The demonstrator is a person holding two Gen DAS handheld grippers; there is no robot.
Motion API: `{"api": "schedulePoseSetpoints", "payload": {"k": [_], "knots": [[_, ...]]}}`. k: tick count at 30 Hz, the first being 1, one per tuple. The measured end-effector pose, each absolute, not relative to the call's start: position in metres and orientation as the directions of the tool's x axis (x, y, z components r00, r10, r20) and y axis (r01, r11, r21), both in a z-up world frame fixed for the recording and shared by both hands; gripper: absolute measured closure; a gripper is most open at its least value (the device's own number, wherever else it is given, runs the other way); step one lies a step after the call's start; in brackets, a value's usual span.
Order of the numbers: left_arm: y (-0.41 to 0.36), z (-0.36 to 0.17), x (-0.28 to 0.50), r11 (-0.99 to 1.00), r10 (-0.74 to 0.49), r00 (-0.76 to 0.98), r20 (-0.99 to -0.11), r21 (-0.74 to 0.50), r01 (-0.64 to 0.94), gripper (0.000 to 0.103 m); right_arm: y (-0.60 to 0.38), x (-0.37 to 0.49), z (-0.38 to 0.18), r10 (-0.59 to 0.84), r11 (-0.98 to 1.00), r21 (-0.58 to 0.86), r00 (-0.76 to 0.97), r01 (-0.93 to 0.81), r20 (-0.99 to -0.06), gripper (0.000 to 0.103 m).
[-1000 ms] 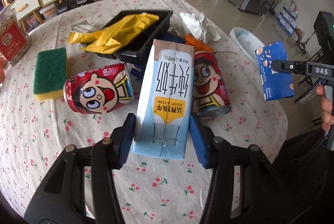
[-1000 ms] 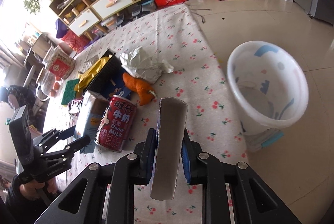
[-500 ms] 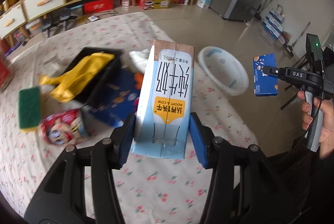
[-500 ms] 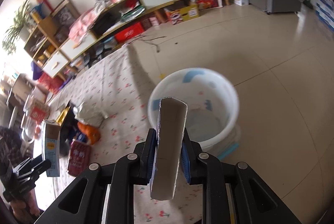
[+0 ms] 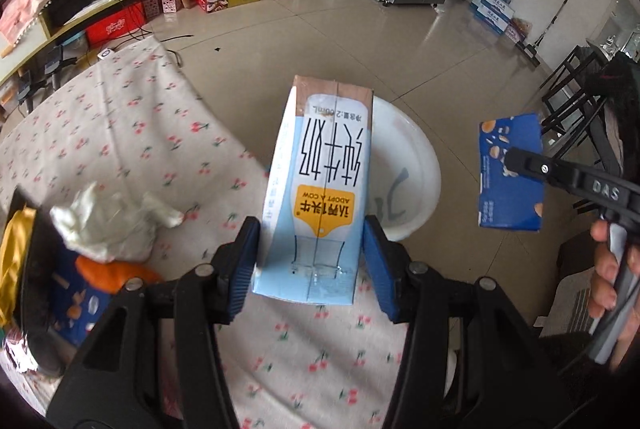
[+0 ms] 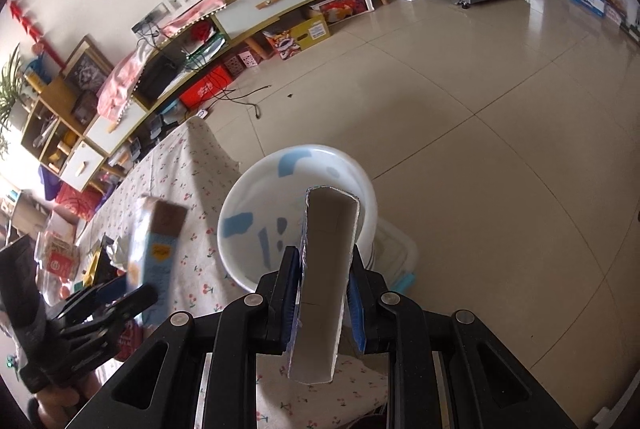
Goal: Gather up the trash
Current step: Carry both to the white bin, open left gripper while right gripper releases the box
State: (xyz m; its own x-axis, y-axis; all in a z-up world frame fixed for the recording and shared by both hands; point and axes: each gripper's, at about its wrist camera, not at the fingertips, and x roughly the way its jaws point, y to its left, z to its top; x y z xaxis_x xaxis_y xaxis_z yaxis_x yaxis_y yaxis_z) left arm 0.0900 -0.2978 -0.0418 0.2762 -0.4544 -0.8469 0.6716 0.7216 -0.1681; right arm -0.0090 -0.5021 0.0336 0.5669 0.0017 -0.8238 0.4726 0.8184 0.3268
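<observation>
My left gripper [image 5: 312, 265] is shut on a tall light-blue milk carton [image 5: 320, 189], held above the table's edge in front of the white bin [image 5: 416, 173]. In the right wrist view that carton [image 6: 156, 249] and the left gripper [image 6: 120, 305] hang at the left. My right gripper [image 6: 324, 297] is shut on a flat blue snack box [image 6: 326, 269], seen end-on and open at the top, over the near rim of the white bin [image 6: 256, 185] on the floor. The left wrist view shows the same blue box [image 5: 510, 173] to the right of the bin.
The cherry-print tablecloth [image 5: 132, 133] still carries a crumpled white wrapper [image 5: 104, 225], an orange wrapper [image 5: 112, 267], a black tray [image 5: 36, 269] with a yellow bag [image 5: 12, 253] and a blue pack [image 5: 72, 297]. A hand [image 5: 608, 289] grips the right tool. Tiled floor [image 6: 480, 109] surrounds the bin.
Both grippers have swung from over the table toward the bin with their cartons. The cans and the sponge have left the left wrist view, and the bin now sits under the snack box.
</observation>
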Motion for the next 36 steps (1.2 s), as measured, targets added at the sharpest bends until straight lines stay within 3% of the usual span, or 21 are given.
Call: {"api": "schedulePoseSetpoints", "payload": {"k": [10,11,14,19,30,36], "knots": [[-0.322,-0.051,0.103,0.721,-0.464,0.282,-0.84,-0.173,0.671,0.049,-0.512,0.001,0.035,-0.014,0.808,0.323,0.563,0.493,-0.826,0.08],[-0.321,-0.05,0.103,0.728,-0.461,0.289,-0.839,-0.171,0.664,0.047,-0.512,0.001,0.035,-0.016,0.807,0.321,0.562,0.496,-0.827,0.08],[-0.315,-0.046,0.102,0.759,-0.431,0.342,-0.835,-0.131,0.638,0.024,-0.512,0.003,0.034,-0.021,0.805,0.317,0.557,0.502,-0.83,0.08],[-0.289,-0.043,0.1,0.789,-0.421,0.357,-0.834,-0.143,0.598,0.023,-0.505,0.012,0.035,-0.02,0.808,0.312,0.553,0.499,-0.833,0.08],[-0.221,-0.023,0.097,0.844,-0.393,0.428,-0.814,-0.134,0.519,0.007,-0.486,0.047,0.028,-0.025,0.836,0.267,0.519,0.48,-0.854,0.079],[-0.188,-0.016,0.091,0.867,-0.36,0.473,-0.804,-0.101,0.488,0.006,-0.481,0.059,0.022,-0.039,0.832,0.245,0.493,0.498,-0.869,0.078]]}}
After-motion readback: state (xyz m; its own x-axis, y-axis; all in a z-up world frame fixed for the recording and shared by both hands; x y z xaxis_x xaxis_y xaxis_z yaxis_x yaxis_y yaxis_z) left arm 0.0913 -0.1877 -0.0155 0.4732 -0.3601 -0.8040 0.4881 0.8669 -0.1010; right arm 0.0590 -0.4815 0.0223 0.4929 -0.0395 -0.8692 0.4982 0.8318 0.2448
